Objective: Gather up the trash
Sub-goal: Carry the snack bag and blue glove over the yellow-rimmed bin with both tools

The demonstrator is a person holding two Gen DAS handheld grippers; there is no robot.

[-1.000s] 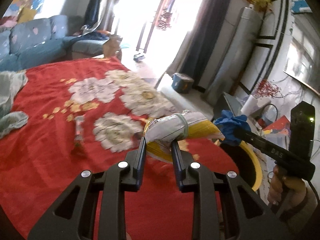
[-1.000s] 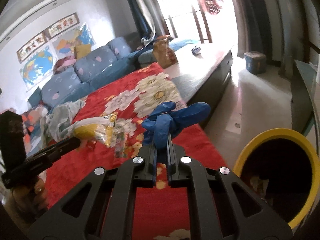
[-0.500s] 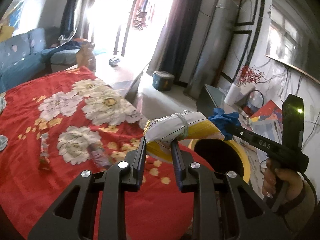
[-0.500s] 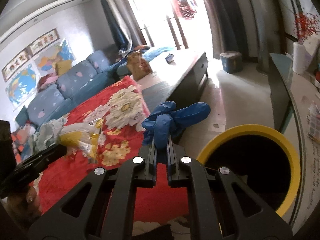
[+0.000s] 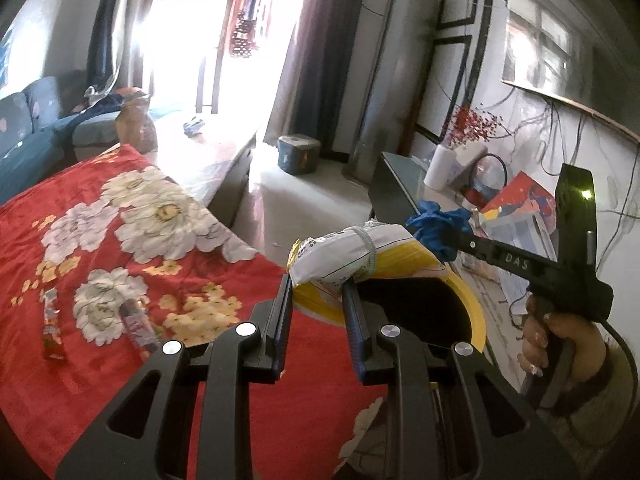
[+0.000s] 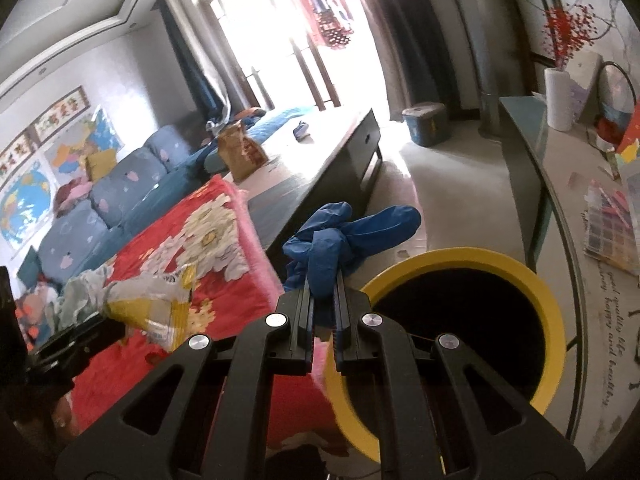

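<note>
Sunlit living room, with a red floral blanket point(image 5: 132, 240) spread over the surface on my left and a yellow-rimmed trash bin point(image 6: 532, 304) standing off its near right corner. My left tool point(image 5: 316, 292) is clamped on a crumpled snack bag point(image 5: 356, 256), white and yellow, banded near its middle, and carries it over the bin's near rim. My right tool point(image 6: 323, 280) is closed on a limp blue disposable glove point(image 6: 344, 232), fingers splayed, held just short of the bin mouth. Judgement: both loads are held high and clear of the rim so they can be dropped straight in. Two small wrappers point(image 5: 52, 324) lie near the blanket's near edge, uncollected.
</note>
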